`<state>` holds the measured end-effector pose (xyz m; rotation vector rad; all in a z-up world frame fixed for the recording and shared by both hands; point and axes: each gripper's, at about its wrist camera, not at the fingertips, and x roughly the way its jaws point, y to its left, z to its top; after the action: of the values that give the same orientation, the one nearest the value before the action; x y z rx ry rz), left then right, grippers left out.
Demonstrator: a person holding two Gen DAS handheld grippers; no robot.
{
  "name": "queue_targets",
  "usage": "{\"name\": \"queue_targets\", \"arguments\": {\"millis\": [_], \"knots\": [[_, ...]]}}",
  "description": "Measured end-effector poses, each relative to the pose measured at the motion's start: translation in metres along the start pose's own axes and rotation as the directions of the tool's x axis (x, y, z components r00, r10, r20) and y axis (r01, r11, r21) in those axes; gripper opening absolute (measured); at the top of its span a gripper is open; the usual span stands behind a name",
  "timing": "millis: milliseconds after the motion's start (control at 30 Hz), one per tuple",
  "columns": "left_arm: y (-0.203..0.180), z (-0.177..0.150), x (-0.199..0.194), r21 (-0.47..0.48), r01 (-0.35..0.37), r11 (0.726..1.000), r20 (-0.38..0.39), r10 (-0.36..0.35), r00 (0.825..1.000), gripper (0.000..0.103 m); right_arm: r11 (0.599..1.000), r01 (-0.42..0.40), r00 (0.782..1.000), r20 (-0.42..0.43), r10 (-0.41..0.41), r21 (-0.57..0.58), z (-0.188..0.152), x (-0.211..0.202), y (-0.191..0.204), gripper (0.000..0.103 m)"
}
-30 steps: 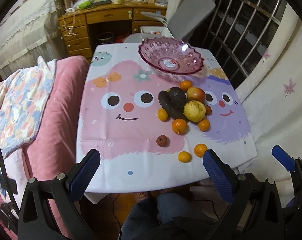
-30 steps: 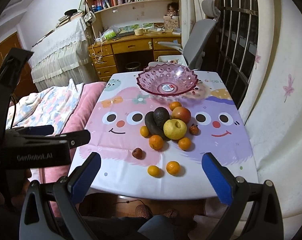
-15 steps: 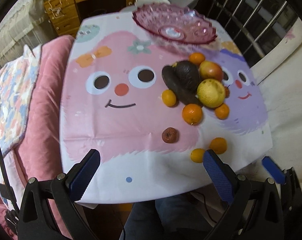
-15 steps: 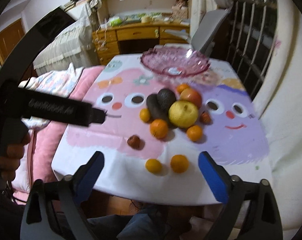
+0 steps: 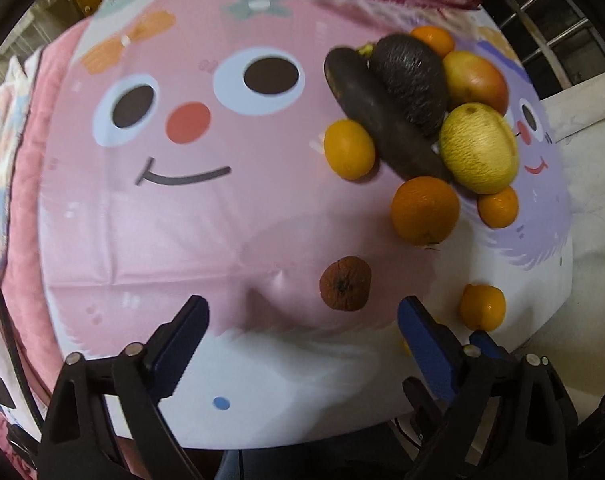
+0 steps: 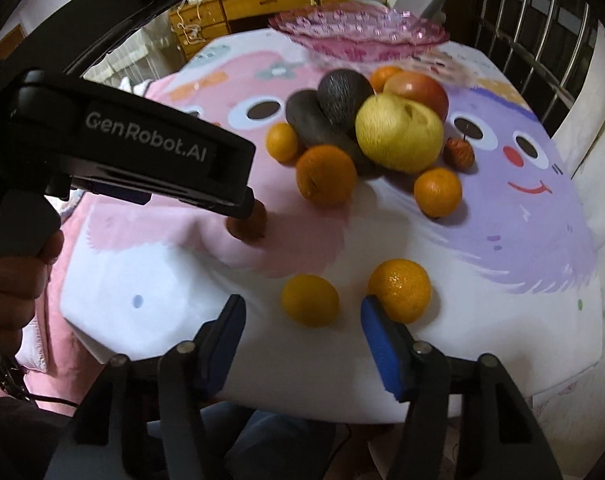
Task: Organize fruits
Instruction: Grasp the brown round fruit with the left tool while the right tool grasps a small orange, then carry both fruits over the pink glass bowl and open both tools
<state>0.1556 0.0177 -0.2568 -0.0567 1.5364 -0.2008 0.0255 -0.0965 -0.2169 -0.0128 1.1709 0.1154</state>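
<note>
Fruit lies loose on the cartoon tablecloth (image 5: 182, 216): a pile of an avocado (image 5: 410, 80), a dark long fruit (image 5: 378, 120), a yellow fruit (image 6: 398, 136), an apple (image 6: 418, 88) and several oranges. A pink glass bowl (image 6: 358, 34) stands behind the pile. My left gripper (image 5: 302, 316) hangs just above a shrivelled brown fruit (image 5: 345, 284); its jaws are closing and touch nothing. My right gripper (image 6: 302, 312) has a small orange (image 6: 309, 300) just ahead between its fingers, jaws closing, pads clear of it. A second orange (image 6: 400, 290) sits beside its right finger.
The left gripper's black body (image 6: 122, 152) and the hand holding it (image 6: 10, 280) fill the left of the right wrist view. A pink quilt (image 5: 26, 168) borders the table on the left. White bedding (image 6: 598, 184) and window bars (image 6: 542, 40) lie to the right.
Both grippers have dropped close to the table's near edge, so the fruit looks much larger. The right jaws have narrowed a lot, the left slightly. The fruit has not moved.
</note>
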Motion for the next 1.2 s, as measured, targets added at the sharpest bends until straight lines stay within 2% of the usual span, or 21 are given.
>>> {"name": "queue_targets", "arguments": {"millis": [200, 300, 333, 400, 667, 800, 933, 1033, 1200], "knots": [[-0.004, 0.006, 0.023, 0.005, 0.032, 0.999, -0.047, -0.032, 0.998, 0.079, 0.999, -0.019, 0.999, -0.042, 0.02, 0.036, -0.002, 0.012, -0.003, 0.048], [-0.005, 0.01, 0.03, 0.009, 0.041, 0.999, -0.057, -0.041, 0.998, 0.071, 0.999, -0.029, 0.998, -0.062, 0.031, 0.038, 0.004, 0.02, -0.005, 0.038], [-0.005, 0.011, 0.033, 0.008, 0.041, 0.999, -0.06, -0.04, 0.997, 0.067, 0.999, -0.029, 0.997, -0.068, 0.032, 0.041, 0.005, 0.022, -0.005, 0.037], [-0.005, 0.013, 0.035, 0.002, 0.044, 0.999, -0.062, -0.043, 0.997, 0.064, 0.998, -0.035, 0.996, -0.077, 0.039, 0.048, 0.006, 0.025, -0.005, 0.036], [-0.004, 0.018, 0.038, -0.009, 0.111, 0.994, -0.07, -0.111, 0.991, 0.031, 0.996, -0.062, 0.992, -0.103, 0.068, 0.065, 0.014, 0.027, -0.008, 0.034], [-0.007, 0.021, 0.038, -0.014, 0.102, 0.995, -0.083, -0.103, 0.991, 0.028, 0.992, -0.103, 0.987, -0.117, 0.111, 0.07, 0.027, 0.025, -0.012, 0.034], [-0.024, 0.032, 0.017, -0.031, 0.093, 0.995, -0.081, -0.095, 0.992, 0.026, 0.988, -0.14, 0.984, -0.106, 0.146, 0.057, 0.044, 0.016, -0.017, 0.033], [-0.016, 0.034, -0.007, -0.043, 0.093, 0.995, -0.055, -0.095, 0.994, 0.026, 0.985, -0.166, 0.981, -0.089, 0.17, 0.051, 0.059, 0.005, -0.019, 0.033], [-0.016, 0.053, -0.054, -0.06, 0.095, 0.994, 0.021, -0.094, 0.995, 0.026, 0.983, -0.182, 0.983, -0.016, 0.182, 0.005, 0.099, -0.021, -0.024, 0.034]]}}
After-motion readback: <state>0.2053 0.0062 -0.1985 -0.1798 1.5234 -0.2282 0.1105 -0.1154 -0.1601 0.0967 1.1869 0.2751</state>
